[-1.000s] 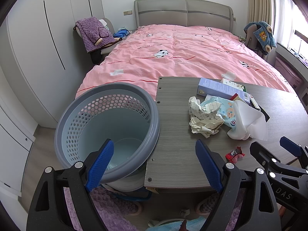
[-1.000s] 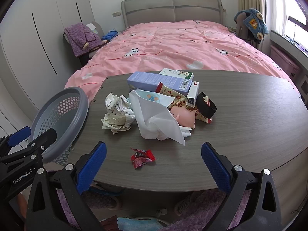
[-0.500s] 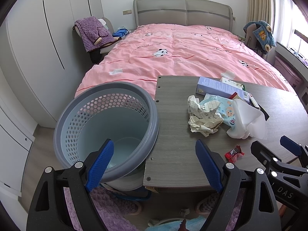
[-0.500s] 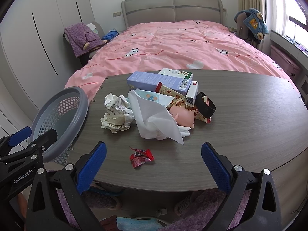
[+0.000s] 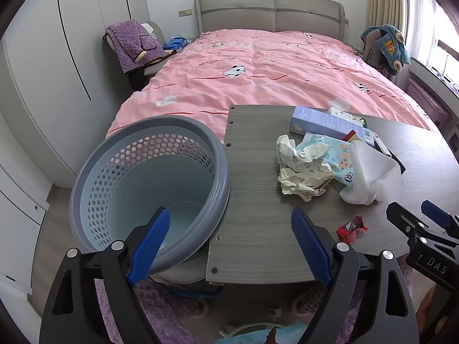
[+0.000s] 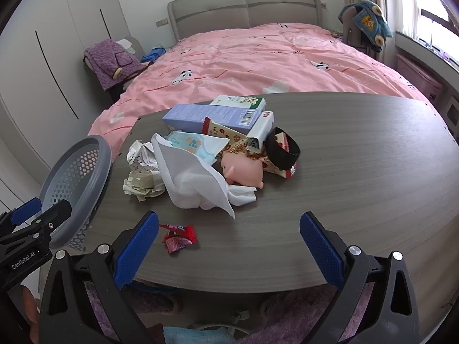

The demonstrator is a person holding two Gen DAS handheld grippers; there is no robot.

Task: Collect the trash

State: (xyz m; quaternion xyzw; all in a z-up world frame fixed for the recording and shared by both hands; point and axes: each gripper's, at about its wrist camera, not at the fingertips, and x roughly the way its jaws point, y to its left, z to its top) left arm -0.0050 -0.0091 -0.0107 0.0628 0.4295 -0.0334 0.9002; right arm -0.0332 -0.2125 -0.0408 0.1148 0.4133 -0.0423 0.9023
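A pile of trash lies on the grey wooden table [image 6: 358, 177]: crumpled paper [image 6: 142, 172] [image 5: 301, 169], a white tissue [image 6: 195, 180] [image 5: 370, 172], a pale blue wipes pack [image 5: 338, 154], a purple box [image 6: 212, 116], snack wrappers [image 6: 229, 137], a pink toy pig [image 6: 246, 170] and a black band [image 6: 282, 152]. A red candy wrapper [image 6: 179, 236] [image 5: 351, 228] lies alone near the front edge. A grey-blue perforated basket [image 5: 143, 189] [image 6: 74, 183] stands at the table's left end. My left gripper [image 5: 229, 239] is open and empty above the basket rim and table corner. My right gripper [image 6: 229, 240] is open and empty at the front edge, right of the red wrapper.
A bed with a pink quilt [image 5: 258, 77] lies behind the table. A chair with a purple blanket [image 5: 130, 43] stands by white wardrobes [image 5: 43, 71]. A purple rug [image 6: 301, 315] and slippers lie under the table. A window is at the right.
The right gripper has shifted right and turned slightly, so the trash pile sits further left in its view. The left gripper has barely moved. Nothing was picked up.
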